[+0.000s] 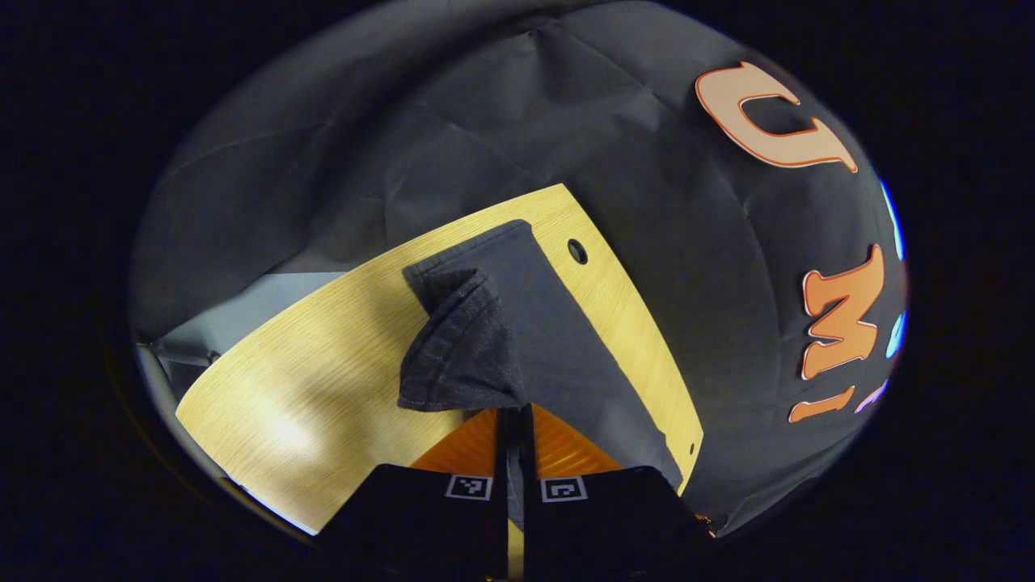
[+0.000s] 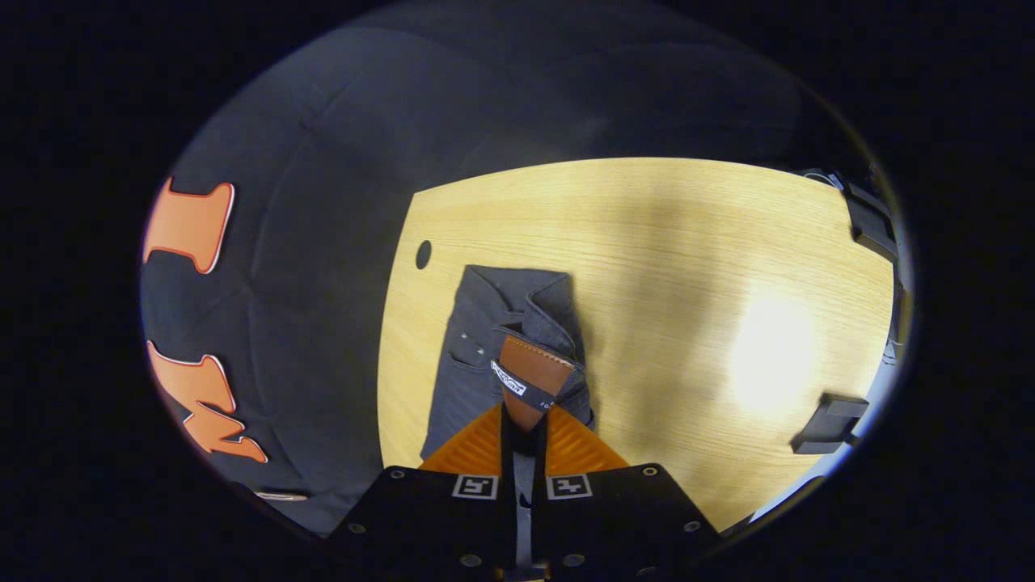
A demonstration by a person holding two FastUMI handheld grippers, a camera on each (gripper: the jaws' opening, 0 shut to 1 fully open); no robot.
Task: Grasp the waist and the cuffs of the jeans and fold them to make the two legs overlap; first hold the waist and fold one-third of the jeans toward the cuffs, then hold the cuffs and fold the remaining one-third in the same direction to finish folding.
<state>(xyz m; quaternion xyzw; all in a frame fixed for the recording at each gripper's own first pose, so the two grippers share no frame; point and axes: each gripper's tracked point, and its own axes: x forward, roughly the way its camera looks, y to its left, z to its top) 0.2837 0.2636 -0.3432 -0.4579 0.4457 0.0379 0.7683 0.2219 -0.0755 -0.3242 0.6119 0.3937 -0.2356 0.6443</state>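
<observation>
Your left gripper (image 1: 515, 420) has its jaws pressed together on a cuff (image 1: 461, 356) of the dark jeans (image 1: 550, 323), and the pinched cloth rises in a bunched, hem-stitched peak just ahead of the fingertips. Beyond that peak, in the left gripper view, the rest of the leg lies flat on the pale wooden bench (image 1: 323, 356), running away from you close to the bench's right edge, near a small dark hole (image 1: 577, 250) in the bench top.

Your right gripper (image 2: 524, 428) has its jaws pinching the waist (image 2: 530, 376) of the jeans, where a brown leather patch with a small label stands up between the fingertips. In the right gripper view the jeans lie folded lengthwise along the left side of the bench (image 2: 687, 267), with a pocket and two rivets showing to the left of the patch. The same hole in the bench (image 2: 423, 254) sits just past the far left corner of the cloth. A dark clamp-like block (image 2: 829, 422) sits at the bench's right edge, well apart from the jeans.
</observation>
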